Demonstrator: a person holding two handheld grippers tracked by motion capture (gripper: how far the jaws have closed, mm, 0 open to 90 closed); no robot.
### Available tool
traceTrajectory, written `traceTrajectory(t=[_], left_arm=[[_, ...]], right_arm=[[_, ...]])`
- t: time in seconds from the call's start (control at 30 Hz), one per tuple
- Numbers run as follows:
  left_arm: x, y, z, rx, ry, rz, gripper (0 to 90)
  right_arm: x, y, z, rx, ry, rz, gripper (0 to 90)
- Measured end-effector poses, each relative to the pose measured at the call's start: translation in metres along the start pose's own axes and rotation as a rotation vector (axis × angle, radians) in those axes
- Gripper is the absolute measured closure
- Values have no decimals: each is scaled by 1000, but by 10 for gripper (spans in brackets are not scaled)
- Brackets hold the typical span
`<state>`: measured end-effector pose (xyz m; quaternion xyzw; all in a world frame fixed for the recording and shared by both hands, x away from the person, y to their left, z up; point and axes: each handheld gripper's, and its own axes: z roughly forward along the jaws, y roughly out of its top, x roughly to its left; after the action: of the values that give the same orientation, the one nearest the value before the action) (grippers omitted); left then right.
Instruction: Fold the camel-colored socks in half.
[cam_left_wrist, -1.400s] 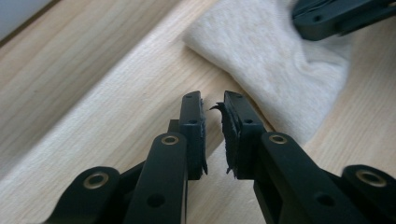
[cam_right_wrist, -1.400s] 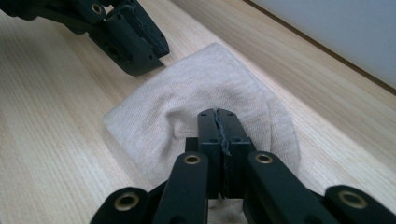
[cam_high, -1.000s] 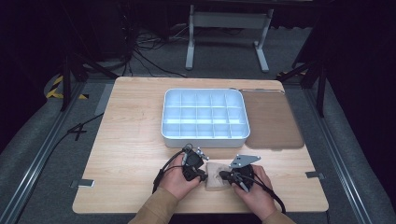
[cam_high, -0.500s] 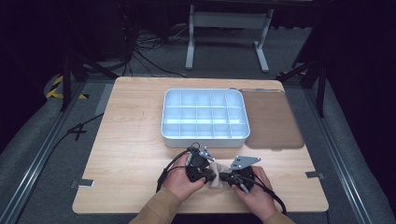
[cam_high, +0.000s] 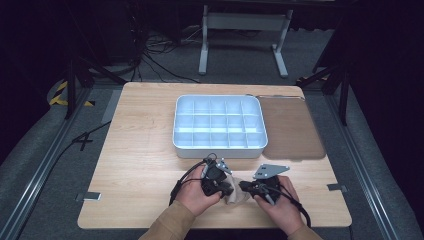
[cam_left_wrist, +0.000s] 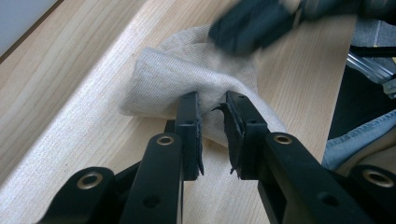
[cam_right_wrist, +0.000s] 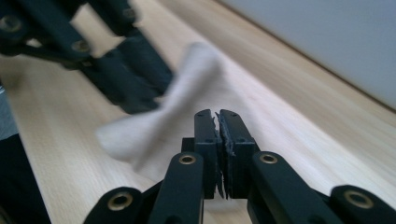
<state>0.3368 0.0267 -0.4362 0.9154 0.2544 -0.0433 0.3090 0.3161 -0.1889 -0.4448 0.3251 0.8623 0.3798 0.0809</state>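
Cloth (cam_high: 235, 194) lies bunched on the counter (cam_high: 140, 165) at its near edge, between my two hands, in front of the tray (cam_high: 218, 121). The work looks to be folding or gathering it.

Left tool (cam_left_wrist: 212, 105): jaws a little apart, a fold of cloth standing between them. The pads seem to bear on the fabric, so I take it as a pinch, though a loose one.

Right tool (cam_right_wrist: 218, 114): jaws nearly pressed together, just started to part, nothing between them. The cloth lies beyond its tips, apart from them. I judge it has let go of its end.

Progress: the cloth is rumpled and humped, not flat and not a tidy fold. Mid-task, I think. Left to do: re-grip with the right tool, bring the edges together, flatten. Tray compartments look bare; mat (cam_high: 292, 127) to its right untouched.
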Motion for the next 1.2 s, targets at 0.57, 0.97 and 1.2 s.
traceTrajectory(t=[0.57,0.97,1.2], left_arm=[[-3,6,-1,-36,25,14,767],[-7,15,13,-26,0,34,766],[-4,15,12,-42,0,16,769]], right_arm=[[-5,-13,12,143,21,66,846],[-3,-15,12,135,31,72,811],[8,-2,-7,75,66,35,855]])
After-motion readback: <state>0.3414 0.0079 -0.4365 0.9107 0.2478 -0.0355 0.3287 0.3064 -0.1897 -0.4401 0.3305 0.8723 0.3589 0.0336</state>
